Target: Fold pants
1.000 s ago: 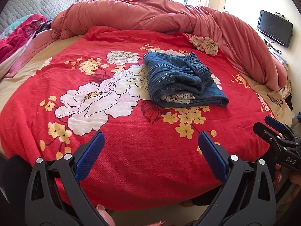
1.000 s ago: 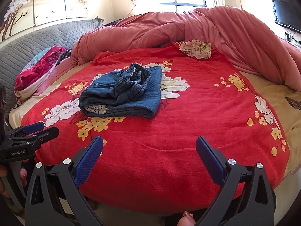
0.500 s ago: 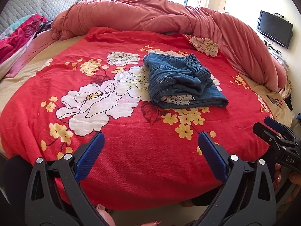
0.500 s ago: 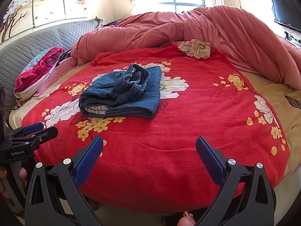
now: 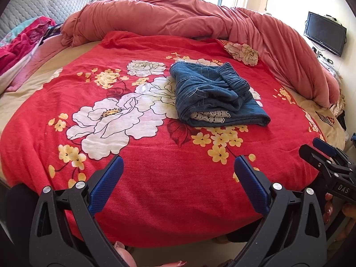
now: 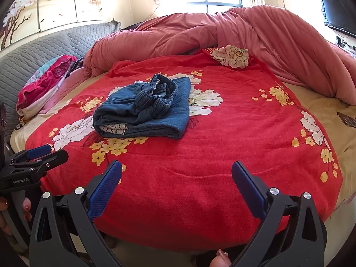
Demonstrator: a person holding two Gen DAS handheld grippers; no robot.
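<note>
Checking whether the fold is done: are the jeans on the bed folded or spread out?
Folded: the jeans lie as a compact layered bundle on the red blanket, waistband bunched on top, touching neither gripper.

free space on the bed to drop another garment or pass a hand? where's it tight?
Bare red floral blanket between the folded jeans and both open grippers, left and right. More free blanket right of the jeans in the right wrist view, toward the beige sheet. Crowded at the back: bunched pink duvet, and a clothes pile by the headboard.

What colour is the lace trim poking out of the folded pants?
White, between the blue denim layers of the pants; the trim shows best in the left wrist view.
</note>
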